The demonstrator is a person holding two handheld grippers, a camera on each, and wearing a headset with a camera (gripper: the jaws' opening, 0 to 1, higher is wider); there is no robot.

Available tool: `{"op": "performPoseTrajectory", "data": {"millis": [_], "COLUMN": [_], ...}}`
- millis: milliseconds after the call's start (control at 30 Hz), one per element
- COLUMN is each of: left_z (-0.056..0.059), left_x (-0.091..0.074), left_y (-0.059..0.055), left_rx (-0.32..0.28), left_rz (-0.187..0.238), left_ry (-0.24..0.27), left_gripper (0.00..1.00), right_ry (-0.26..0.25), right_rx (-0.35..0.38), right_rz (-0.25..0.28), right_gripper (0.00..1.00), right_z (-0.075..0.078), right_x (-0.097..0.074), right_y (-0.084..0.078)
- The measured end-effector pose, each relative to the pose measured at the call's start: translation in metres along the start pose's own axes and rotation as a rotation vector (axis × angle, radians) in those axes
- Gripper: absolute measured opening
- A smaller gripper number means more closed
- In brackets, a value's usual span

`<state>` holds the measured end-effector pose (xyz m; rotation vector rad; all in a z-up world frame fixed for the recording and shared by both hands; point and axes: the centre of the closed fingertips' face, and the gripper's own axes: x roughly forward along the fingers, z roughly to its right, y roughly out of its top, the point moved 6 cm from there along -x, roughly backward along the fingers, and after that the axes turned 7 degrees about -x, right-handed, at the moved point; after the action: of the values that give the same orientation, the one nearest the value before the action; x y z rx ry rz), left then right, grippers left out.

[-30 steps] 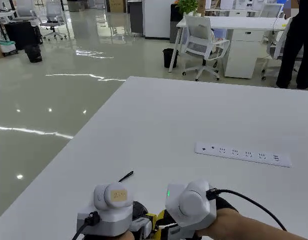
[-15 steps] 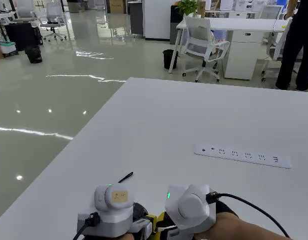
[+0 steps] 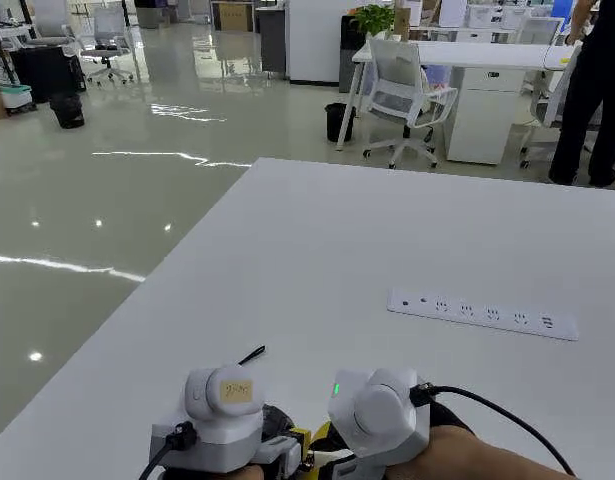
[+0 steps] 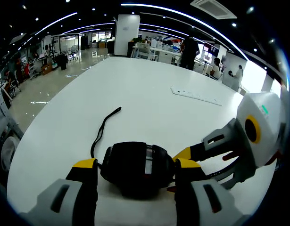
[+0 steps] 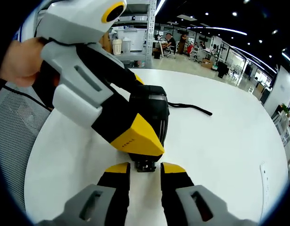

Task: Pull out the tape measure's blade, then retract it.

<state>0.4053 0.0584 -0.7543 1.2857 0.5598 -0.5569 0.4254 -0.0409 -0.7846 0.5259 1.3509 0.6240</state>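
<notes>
A black tape measure [image 4: 135,167] rests on the white table [image 3: 337,230], with my left gripper [image 4: 136,175] shut on its case from both sides. Its thin black wrist strap [image 4: 103,129] trails away across the table. In the right gripper view the case [image 5: 152,110] sits just ahead, and my right gripper [image 5: 145,170] is shut on the small blade tip [image 5: 145,166] at the case's mouth. No length of blade shows between tip and case. In the head view both grippers meet at the table's near edge, left gripper [image 3: 282,442] and right gripper [image 3: 323,445] tip to tip.
A white power strip [image 3: 482,314] lies on the table to the far right. The table's left edge [image 3: 177,255] drops to a glossy floor. Beyond the table stand an office chair [image 3: 402,95], white desks and a person [image 3: 587,90].
</notes>
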Motion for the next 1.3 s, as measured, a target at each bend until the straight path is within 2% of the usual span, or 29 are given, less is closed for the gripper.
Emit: {"op": "performPoseTrajectory", "data": {"millis": [233,433,667,967,1300], "left_z": [-0.001,0.0,0.001,-0.001,0.006], "left_x": [-0.008,-0.012,-0.019,-0.031,-0.044], "left_y": [0.003,0.004,0.002,-0.008,-0.01], "left_rx": [0.015,0.031,0.085,0.153,0.24], "left_rz": [0.01,0.004,-0.026,-0.064,-0.08], "left_ry": [-0.006,-0.032,-0.097,-0.166,-0.265], "left_gripper": [0.63,0.65,0.68,0.71,0.72], "right_ry": [-0.01,-0.026,-0.046,-0.094,-0.155], "right_rx": [0.019,0.033,0.067,0.118,0.189], "right_rz": [0.006,0.008,0.012,0.032,0.061], "right_gripper": [0.3,0.33,0.39,0.41,0.46], "right_z": [0.0,0.0,-0.004,-0.011,-0.024], "right_x": [-0.009,-0.018,-0.032,-0.053,-0.079], "right_y": [0.006,0.007,0.007,0.004,-0.001]}}
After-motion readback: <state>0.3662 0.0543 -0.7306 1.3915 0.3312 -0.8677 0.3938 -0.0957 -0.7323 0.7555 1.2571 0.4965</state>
